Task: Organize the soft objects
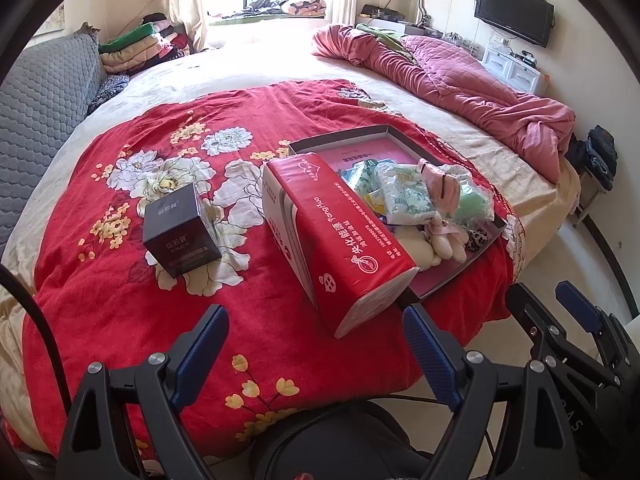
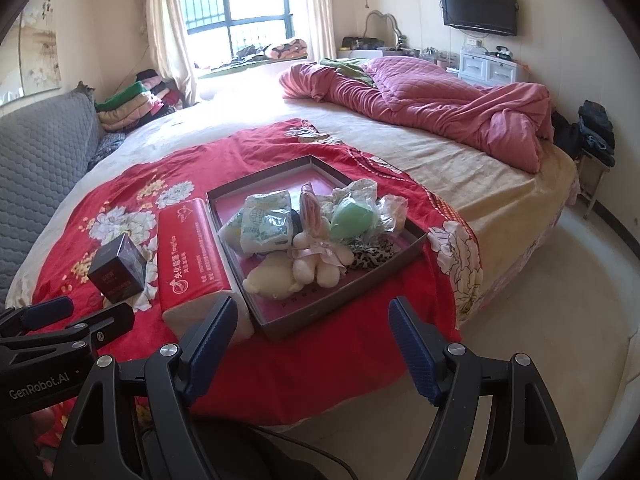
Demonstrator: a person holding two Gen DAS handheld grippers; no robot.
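The task items sit on the bed (image 2: 460, 184), on the red floral blanket (image 2: 132, 184) spread over its near end.

**Red tissue pack** (image 1: 340, 236). Largest item. It lies along the left wall of the tray, one long edge propped on the tray rim, the other on the blanket. Judged light and compressible, with a slick plastic wrap. Grip across the narrow width near the middle; an end grip would likely let it sag or slip.

**Tray** (image 2: 352, 280). Shallow, stiff, dark-walled, pink inside. It sits near the bed's front edge, toward the right side of the blanket, and carries the small soft items.

**Cream plush toys** (image 2: 316, 264). These occupy the tray's near corner, tied with a pink ribbon. Soft and light; take hold of a body, not the ribbon.

**Wrapped tissue packets** (image 2: 266, 224). Left-centre of the tray. Crinkly film, likely slippery; pinch the full thickness.

**Green soft item in clear bag** (image 2: 352, 216). Right-centre of the tray. A grip on loose film alone may slide.

**Leopard-print fabric** (image 2: 372, 256). Against the tray's right wall. Limp.

**Dark box** (image 1: 182, 236). Left of the tissue pack, on the blanket. Rigid; probably not a soft item.

**Tongs.** The left tongs (image 1: 316, 350) are spread wide, empty, touching nothing, poised before the tissue pack's near end. The right tongs (image 2: 314, 344) are likewise spread, empty, before the tray's near corner.
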